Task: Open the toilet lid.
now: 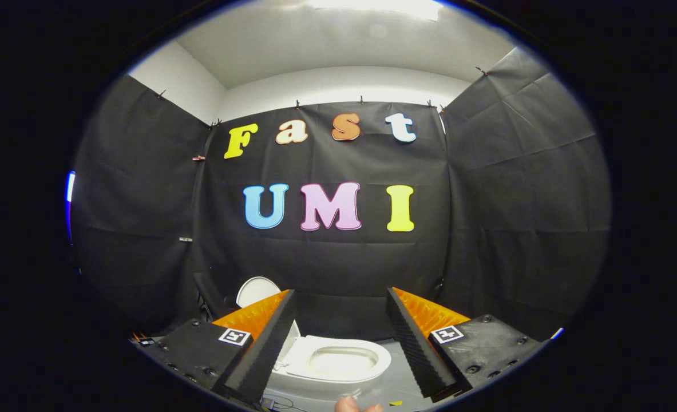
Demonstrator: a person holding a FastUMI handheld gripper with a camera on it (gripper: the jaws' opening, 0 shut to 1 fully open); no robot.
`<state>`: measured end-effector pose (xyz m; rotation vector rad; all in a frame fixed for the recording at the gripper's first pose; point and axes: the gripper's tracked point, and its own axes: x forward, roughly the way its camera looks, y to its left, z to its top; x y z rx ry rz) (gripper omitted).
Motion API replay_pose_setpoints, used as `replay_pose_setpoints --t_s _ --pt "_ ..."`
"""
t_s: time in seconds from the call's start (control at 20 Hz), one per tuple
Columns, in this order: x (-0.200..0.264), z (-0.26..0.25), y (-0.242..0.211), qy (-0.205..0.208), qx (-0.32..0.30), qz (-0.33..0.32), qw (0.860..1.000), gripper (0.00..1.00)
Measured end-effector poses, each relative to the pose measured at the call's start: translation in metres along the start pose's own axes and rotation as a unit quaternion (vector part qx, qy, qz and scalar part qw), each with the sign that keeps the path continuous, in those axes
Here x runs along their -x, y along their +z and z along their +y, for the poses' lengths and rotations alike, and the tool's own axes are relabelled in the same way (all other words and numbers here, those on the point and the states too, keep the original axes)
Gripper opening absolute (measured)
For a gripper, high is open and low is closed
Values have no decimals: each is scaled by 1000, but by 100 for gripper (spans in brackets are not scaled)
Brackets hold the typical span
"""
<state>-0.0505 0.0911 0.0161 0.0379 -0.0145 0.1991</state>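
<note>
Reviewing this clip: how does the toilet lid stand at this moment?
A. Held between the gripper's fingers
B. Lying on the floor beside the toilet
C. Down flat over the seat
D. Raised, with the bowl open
D: the lid stands up behind the left finger, the seat and bowl lie open beyond the fingers, and the gripper is open, holding nothing.

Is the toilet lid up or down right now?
Up. The toilet lid stands raised behind the seat, and the bowl shows open between the fingers of the gripper, which is open and holds nothing.
</note>
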Motion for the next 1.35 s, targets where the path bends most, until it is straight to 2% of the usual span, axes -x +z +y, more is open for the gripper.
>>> replay_pose_setpoints --t_s 1.35 --pt "3 -1 -1 -1 -4 2 1000 99"
